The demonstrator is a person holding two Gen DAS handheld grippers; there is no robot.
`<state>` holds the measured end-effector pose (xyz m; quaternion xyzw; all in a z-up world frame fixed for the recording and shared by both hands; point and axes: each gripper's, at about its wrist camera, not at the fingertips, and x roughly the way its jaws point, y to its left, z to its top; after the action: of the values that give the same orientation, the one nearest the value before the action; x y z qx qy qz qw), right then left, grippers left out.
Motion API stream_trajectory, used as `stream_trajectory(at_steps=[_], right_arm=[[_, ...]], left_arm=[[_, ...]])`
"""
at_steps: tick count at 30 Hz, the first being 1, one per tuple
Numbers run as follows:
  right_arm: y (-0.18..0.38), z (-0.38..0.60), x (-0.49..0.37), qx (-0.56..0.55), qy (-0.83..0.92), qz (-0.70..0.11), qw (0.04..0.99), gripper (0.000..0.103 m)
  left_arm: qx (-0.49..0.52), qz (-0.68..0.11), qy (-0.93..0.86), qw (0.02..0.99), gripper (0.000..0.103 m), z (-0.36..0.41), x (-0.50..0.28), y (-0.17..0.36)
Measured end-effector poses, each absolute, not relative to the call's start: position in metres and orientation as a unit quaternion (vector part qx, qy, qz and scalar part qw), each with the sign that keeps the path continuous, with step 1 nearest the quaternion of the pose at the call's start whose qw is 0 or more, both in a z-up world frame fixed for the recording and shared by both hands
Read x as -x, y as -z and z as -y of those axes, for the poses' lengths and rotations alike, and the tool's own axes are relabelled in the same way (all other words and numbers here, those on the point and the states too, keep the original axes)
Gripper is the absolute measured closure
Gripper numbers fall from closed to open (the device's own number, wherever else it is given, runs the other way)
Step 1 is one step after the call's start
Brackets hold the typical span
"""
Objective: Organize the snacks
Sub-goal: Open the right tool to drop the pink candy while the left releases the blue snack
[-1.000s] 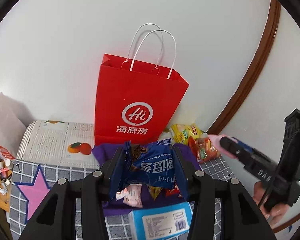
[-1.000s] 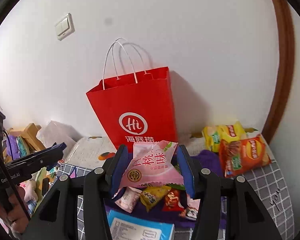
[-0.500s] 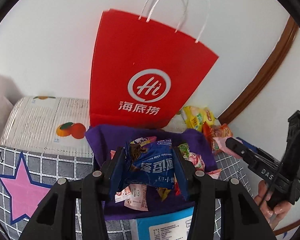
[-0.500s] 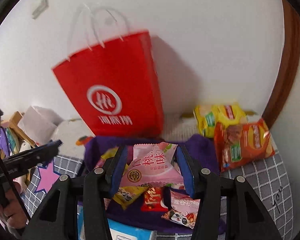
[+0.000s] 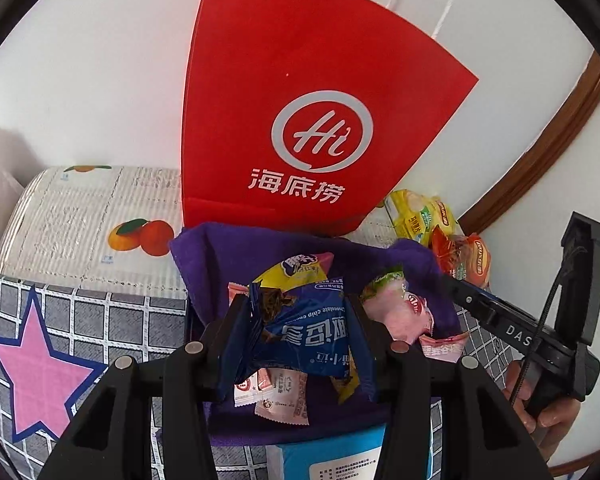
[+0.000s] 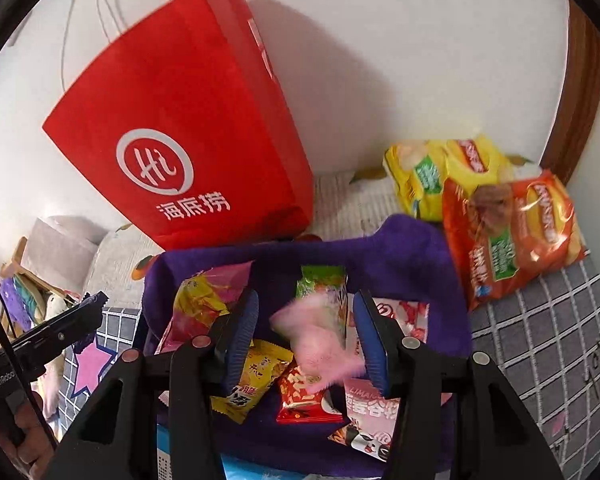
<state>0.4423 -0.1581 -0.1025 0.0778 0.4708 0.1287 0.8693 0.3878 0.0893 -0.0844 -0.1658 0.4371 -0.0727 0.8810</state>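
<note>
Left jaws clamp blue cookie packet [image 5: 300, 332]; right jaws parted, blurred pink packet [image 6: 320, 344] between; purple bin [image 6: 400, 256] holds snacks.

Bright, even daylight; the tall red paper bag [image 6: 180, 128] casts a soft shadow rightward on the wall. Fisheye edges bow and darken; a pink snack packet [image 6: 320, 340] is motion-blurred.

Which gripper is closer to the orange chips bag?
The right gripper. The orange chips bag lies just beyond it, to its right. The left gripper sits farther left, clamping the blue cookie packet.
</note>
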Motion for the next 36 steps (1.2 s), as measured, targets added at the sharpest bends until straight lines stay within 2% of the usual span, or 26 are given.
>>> stream_trajectory(at_steps=[2,3,19,30,32,36], right_arm=[[0.109,0.157,-0.445,-0.081,-0.134,-0.482,0.862,0.062],[0.112,0.157,-0.446,-0.079,-0.136,-0.489,0.858,0.063],[0.143,0.139,-0.455,0.024,-0.100,-0.518,0.849,0.063],[0.172,0.119,-0.461,0.045,-0.129,-0.554,0.822,0.062],[0.179,0.115,-0.461,0.050,-0.128,-0.560,0.817,0.071],[0.176,0.114,-0.458,0.058,-0.134,-0.553,0.820,0.076]], left_arm=[[0.165,-0.437,0.076,0.881,0.058,-0.089,-0.388,0.085],[0.164,-0.436,0.078,0.881,0.058,-0.088,-0.387,0.084],[0.165,-0.469,0.097,0.862,0.058,-0.074,-0.398,0.105],[0.160,-0.466,0.098,0.865,0.058,-0.074,-0.397,0.102],[0.159,-0.465,0.098,0.865,0.058,-0.074,-0.397,0.101],[0.155,-0.468,0.096,0.865,0.058,-0.072,-0.398,0.104]])
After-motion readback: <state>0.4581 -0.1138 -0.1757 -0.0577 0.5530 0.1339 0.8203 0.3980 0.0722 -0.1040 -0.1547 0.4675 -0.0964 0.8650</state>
